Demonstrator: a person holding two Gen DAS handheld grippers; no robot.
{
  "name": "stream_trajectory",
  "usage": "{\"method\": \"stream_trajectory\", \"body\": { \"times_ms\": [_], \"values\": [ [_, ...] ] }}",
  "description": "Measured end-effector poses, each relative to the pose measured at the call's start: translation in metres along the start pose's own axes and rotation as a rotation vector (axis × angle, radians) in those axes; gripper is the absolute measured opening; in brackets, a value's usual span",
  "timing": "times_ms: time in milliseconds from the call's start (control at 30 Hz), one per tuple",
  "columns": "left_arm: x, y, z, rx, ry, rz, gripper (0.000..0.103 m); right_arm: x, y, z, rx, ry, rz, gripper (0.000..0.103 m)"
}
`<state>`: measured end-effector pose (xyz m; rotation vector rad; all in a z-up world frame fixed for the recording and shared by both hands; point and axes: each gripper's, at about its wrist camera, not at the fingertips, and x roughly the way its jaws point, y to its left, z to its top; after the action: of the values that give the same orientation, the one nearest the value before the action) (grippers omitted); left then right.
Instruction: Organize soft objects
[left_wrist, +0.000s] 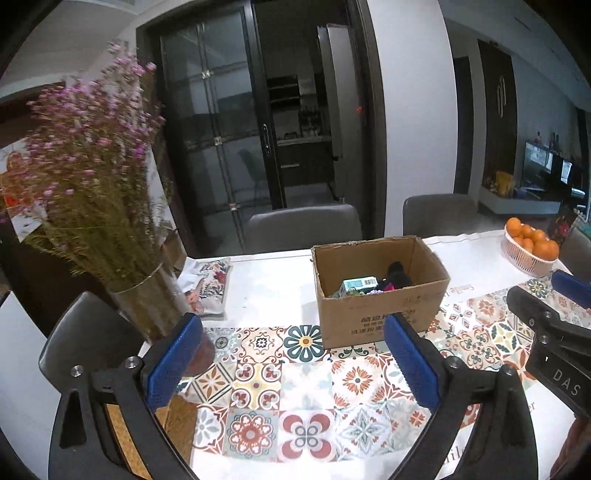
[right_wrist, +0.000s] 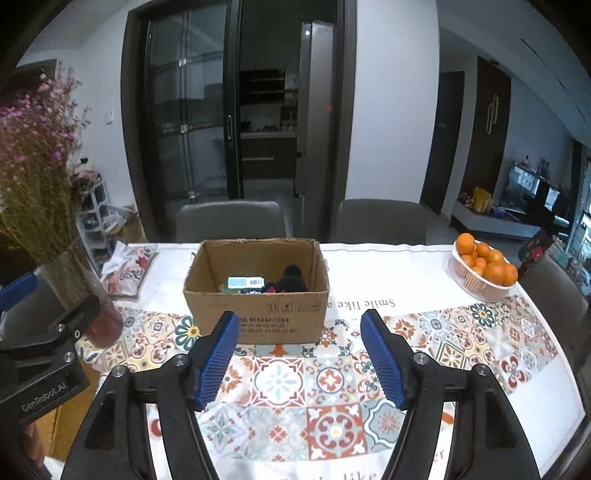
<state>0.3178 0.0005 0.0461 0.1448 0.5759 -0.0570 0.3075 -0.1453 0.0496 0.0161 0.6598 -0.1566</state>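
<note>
Right now both of my tools hang above the tiled tablecloth (right_wrist: 295, 387) with nothing between their blue pads. My left gripper (left_wrist: 291, 354) has its fingers spread wide, and only patterned cloth shows in the gap; my right gripper (right_wrist: 299, 354) is spread the same way and holds nothing. The cardboard box (right_wrist: 258, 310) stands upright at about 12 o'clock from the right gripper, slightly toward 11, and at about 1 o'clock from the left one, its top flaps gone and its mouth open. Inside it, low against the near wall, lie a teal packet (right_wrist: 245, 282), a dark fuzzy soft thing (right_wrist: 291, 280) and some small colourful bits I cannot make out. Between my fingertips and the near wall of the box runs a strip of bare cloth. At 10 o'clock in the left view a glass vase (left_wrist: 155, 306) of dried pink flowers (left_wrist: 85, 147) stands just beside my left finger, close to the table's left edge. A floral pouch (left_wrist: 210, 284) lies behind the vase, near the far edge. At 2 o'clock in the right view a white basket (right_wrist: 480, 284) of oranges (right_wrist: 487, 262) sits well apart from the box, with open cloth between. Two grey chair backs (right_wrist: 229, 219) rise behind the far edge.
</note>
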Motion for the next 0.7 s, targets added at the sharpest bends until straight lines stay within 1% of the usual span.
{"method": "stream_trajectory", "body": {
  "times_ms": [100,200,300,400,533,600,700],
  "values": [
    [-0.025,-0.001,-0.010,-0.010,-0.023,0.009,0.103,-0.022,-0.003,-0.008,0.009,-0.027,-0.001,0.079],
    [-0.047,-0.004,-0.020,-0.030,-0.034,0.016,0.103,-0.045,-0.008,-0.018,0.011,-0.057,-0.016,0.083],
    [-0.071,-0.008,-0.031,-0.046,-0.039,0.027,0.103,-0.066,-0.012,-0.027,0.002,-0.075,-0.018,0.084],
    [-0.095,-0.011,-0.041,-0.063,-0.043,0.028,0.103,-0.089,-0.018,-0.038,0.000,-0.088,0.001,0.085],
    [-0.127,-0.016,-0.056,-0.058,-0.061,0.045,0.103,-0.118,-0.026,-0.055,0.005,-0.096,0.017,0.086],
    [-0.144,-0.020,-0.063,-0.054,-0.069,0.054,0.103,-0.131,-0.031,-0.064,0.005,-0.102,0.022,0.088],
    [-0.163,-0.023,-0.072,-0.048,-0.076,0.054,0.103,-0.146,-0.037,-0.074,0.012,-0.110,0.030,0.088]
  ]
}}
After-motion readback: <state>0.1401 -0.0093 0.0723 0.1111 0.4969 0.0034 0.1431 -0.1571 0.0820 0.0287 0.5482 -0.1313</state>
